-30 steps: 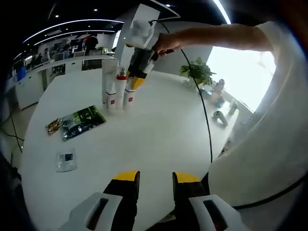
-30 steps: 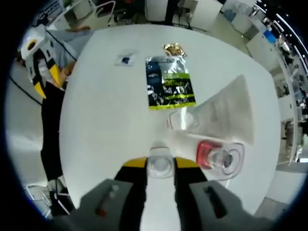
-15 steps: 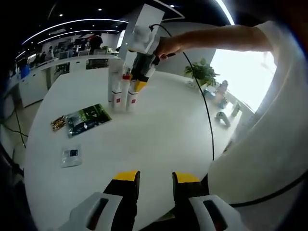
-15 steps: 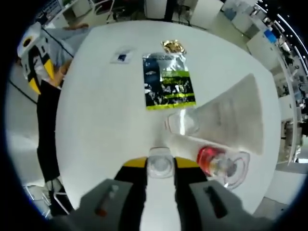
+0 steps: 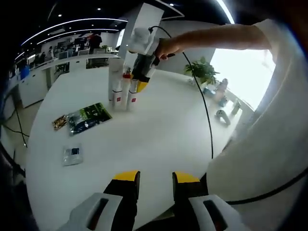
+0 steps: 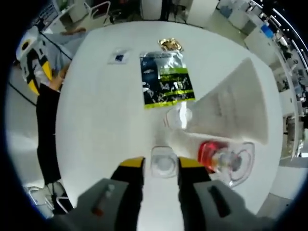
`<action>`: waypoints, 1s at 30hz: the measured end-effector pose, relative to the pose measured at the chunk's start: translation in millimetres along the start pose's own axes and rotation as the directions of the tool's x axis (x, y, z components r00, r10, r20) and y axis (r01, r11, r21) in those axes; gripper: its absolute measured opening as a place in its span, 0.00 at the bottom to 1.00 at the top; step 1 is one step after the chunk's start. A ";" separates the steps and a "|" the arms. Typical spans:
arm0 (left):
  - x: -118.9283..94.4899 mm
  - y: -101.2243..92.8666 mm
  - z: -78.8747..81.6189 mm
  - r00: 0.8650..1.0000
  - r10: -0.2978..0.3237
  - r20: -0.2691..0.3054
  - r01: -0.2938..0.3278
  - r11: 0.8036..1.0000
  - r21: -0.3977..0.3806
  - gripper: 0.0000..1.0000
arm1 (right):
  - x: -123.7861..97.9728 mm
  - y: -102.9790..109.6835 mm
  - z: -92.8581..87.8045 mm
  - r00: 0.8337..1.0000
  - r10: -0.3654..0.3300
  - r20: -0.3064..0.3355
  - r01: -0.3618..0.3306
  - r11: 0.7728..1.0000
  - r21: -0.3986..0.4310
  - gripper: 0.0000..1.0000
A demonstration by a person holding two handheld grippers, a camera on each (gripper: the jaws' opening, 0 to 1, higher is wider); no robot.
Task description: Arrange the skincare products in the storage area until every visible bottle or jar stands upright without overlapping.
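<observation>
Overhead, the right hand-held gripper [image 6: 161,166] has its jaws just apart around the clear-capped bottle [image 6: 162,161] standing on the white table [image 6: 96,125], a red-capped bottle [image 6: 211,153] at three o'clock, while the left hand-held gripper [image 5: 156,180] hangs apart, empty.

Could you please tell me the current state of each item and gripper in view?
Left gripper: open, empty.
Right gripper: jaws flank the clear-capped bottle; grip unclear.
Clear-capped bottle: upright.
Red-capped bottle: upright.
Tall white tube: upright.
Green pouch: lying flat.
Small sachet: lying flat.
</observation>
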State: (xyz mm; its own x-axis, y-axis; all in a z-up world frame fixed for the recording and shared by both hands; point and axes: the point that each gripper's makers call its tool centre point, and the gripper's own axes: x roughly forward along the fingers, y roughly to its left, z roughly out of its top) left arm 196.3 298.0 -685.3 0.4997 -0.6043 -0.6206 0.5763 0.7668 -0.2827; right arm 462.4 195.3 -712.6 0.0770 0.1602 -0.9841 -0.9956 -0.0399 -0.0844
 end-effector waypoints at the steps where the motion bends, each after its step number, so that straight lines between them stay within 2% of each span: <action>1: 0.6 -0.9 0.4 1.000 -0.002 0.000 0.002 1.000 0.001 0.28 | -0.1 -1.6 0.2 1.000 -0.005 0.005 0.005 1.000 0.003 0.28; 9: 8.5 -7.1 0.4 1.000 -0.023 -0.008 0.023 1.000 0.012 0.28 | -11.8 -5.2 4.4 0.995 -0.033 0.090 0.026 0.997 0.073 0.29; 15: 16.4 -13.3 4.6 0.999 -0.047 -0.011 0.048 0.998 0.029 0.28 | -39.8 4.8 2.2 0.984 -0.051 0.168 0.030 0.991 0.129 0.31; 17: 17.2 -15.5 7.3 0.998 -0.056 -0.004 0.056 0.998 0.030 0.28 | -44.2 5.5 -2.4 0.980 -0.064 0.191 0.033 0.986 0.161 0.31; 19: 18.3 -17.6 9.2 0.998 -0.064 0.000 0.064 0.997 0.032 0.28 | -49.9 7.3 -5.6 0.966 -0.092 0.242 0.030 0.968 0.248 0.31; 20: 19.3 -18.7 10.2 0.998 -0.070 0.002 0.070 0.997 0.035 0.28 | -52.4 10.8 -5.8 0.955 -0.102 0.278 0.010 0.950 0.313 0.31; 21: 19.6 -18.9 10.3 0.997 -0.071 0.001 0.071 0.997 0.035 0.28 | -52.6 11.4 -5.8 0.950 -0.107 0.292 0.001 0.940 0.342 0.31; 23: 21.1 -19.8 10.8 0.997 -0.083 0.000 0.083 0.996 0.033 0.28 | -48.4 12.4 -7.3 0.923 -0.137 0.360 -0.066 0.865 0.498 0.33; 25: 21.7 -20.0 10.9 0.996 -0.087 -0.003 0.087 0.996 0.036 0.28 | -43.8 11.8 -9.8 0.909 -0.173 0.380 -0.092 0.806 0.585 0.33; 26: 21.4 -19.9 11.3 0.996 -0.089 -0.008 0.089 0.995 0.045 0.28 | -39.5 12.1 -8.4 0.893 -0.195 0.406 -0.118 0.769 0.628 0.33; 28: 19.8 -19.0 13.2 0.996 -0.090 -0.004 0.090 0.995 0.042 0.28 | -31.0 13.7 -10.6 0.880 -0.237 0.411 -0.139 0.700 0.701 0.33; 29: 18.9 -18.6 14.0 0.996 -0.090 -0.001 0.090 0.995 0.039 0.28 | -28.4 13.6 -10.8 0.873 -0.257 0.415 -0.144 0.676 0.723 0.33; 30: 17.9 -17.9 14.4 0.996 -0.088 0.001 0.088 0.995 0.036 0.28 | -21.1 12.6 -13.0 0.868 -0.274 0.413 -0.160 0.635 0.756 0.33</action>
State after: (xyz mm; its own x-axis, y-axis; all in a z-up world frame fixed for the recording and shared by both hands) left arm 204.3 270.3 -680.8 0.4475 -0.6701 -0.5922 0.6411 0.7021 -0.3099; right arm 448.9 178.6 -694.9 0.3179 0.5578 -0.7667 -0.6840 0.6949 0.2219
